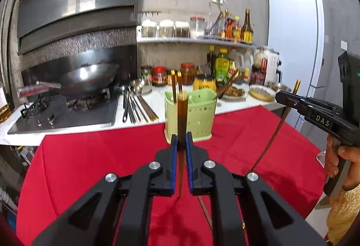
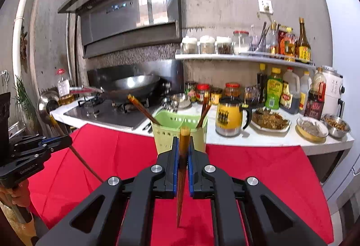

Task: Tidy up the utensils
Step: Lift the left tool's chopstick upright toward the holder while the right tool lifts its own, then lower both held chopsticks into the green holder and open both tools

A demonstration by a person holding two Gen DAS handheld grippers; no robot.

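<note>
A light green utensil holder (image 1: 191,115) (image 2: 177,131) stands on the red cloth near the counter edge, with brown chopsticks (image 1: 176,84) (image 2: 141,109) standing in it. My left gripper (image 1: 181,141) is shut on a brown chopstick (image 1: 181,120), held upright in front of the holder. My right gripper (image 2: 183,147) is shut on another brown chopstick (image 2: 183,156), also upright, close before the holder. The right gripper (image 1: 290,100) shows at the right of the left wrist view with its chopstick (image 1: 276,126) slanting down. The left gripper (image 2: 60,141) shows at the left of the right wrist view.
The red cloth (image 1: 112,156) covers a table against a white counter (image 1: 236,104). Spoons and metal chopsticks (image 1: 135,106) lie beside the stove with a wok (image 1: 90,79). A yellow jug (image 2: 229,120), food dishes (image 2: 270,121) and sauce bottles (image 2: 274,88) crowd the counter. A white fridge (image 1: 294,43) stands at right.
</note>
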